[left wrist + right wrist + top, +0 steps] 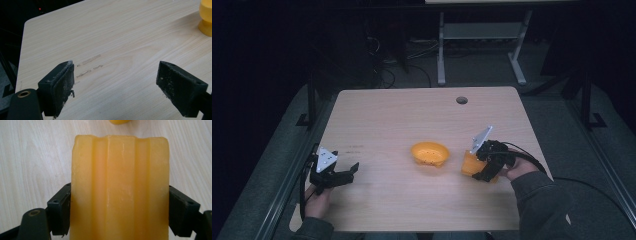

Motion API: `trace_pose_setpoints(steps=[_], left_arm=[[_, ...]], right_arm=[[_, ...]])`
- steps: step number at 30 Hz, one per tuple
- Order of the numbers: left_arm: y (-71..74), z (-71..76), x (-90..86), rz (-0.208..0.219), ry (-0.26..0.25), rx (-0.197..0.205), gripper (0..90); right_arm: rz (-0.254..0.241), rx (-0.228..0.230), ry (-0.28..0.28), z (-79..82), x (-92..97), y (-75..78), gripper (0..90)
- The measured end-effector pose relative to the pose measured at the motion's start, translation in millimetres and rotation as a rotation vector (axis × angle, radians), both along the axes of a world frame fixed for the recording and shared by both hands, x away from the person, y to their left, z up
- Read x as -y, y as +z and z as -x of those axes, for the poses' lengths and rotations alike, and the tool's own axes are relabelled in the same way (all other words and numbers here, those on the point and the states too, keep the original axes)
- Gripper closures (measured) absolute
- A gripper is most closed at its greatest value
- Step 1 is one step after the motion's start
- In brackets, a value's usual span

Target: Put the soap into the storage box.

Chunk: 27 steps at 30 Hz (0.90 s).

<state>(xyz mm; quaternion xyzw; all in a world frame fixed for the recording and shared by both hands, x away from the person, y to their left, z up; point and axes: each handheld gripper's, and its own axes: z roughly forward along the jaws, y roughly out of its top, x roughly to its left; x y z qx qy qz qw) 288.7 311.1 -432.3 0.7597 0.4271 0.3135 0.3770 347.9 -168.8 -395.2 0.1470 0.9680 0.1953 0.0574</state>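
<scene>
An orange bowl [430,153] sits near the middle of the wooden table [412,115]; its edge shows at the top right of the left gripper view as the bowl [206,17]. To its right, my right gripper [479,165] is shut on an orange ribbed block [471,164], which stands on the table. In the right gripper view the block [120,187] sits squeezed between both jaws, with the bowl's rim [119,121] beyond. My left gripper [346,173] rests at the table's left front, open, with nothing between its fingers [60,87].
A round cable hole [461,100] lies near the table's far edge. Faint scuff marks [88,66] mark the wood ahead of the left gripper. A white desk frame [482,45] stands on the dark floor beyond the table.
</scene>
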Motion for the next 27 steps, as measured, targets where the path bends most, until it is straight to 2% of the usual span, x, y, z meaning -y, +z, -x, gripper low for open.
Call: trace_pose_setpoints(steps=[6,20,27], left_arm=[[-0.2,0.1,1.1,-0.003,-0.001,0.003,14.1],[0.3,0.4,2.0,-0.020,-0.007,0.010,14.1],[0.6,1.1,2.1,-0.018,-0.002,0.015,14.1]], right_arm=[[0.007,0.012,0.020,-4.7,-5.5,4.6,20.6],[-0.014,0.020,0.043,-12.8,-15.3,20.0,20.6],[0.005,0.025,0.053,-15.9,-20.6,25.2,20.6]])
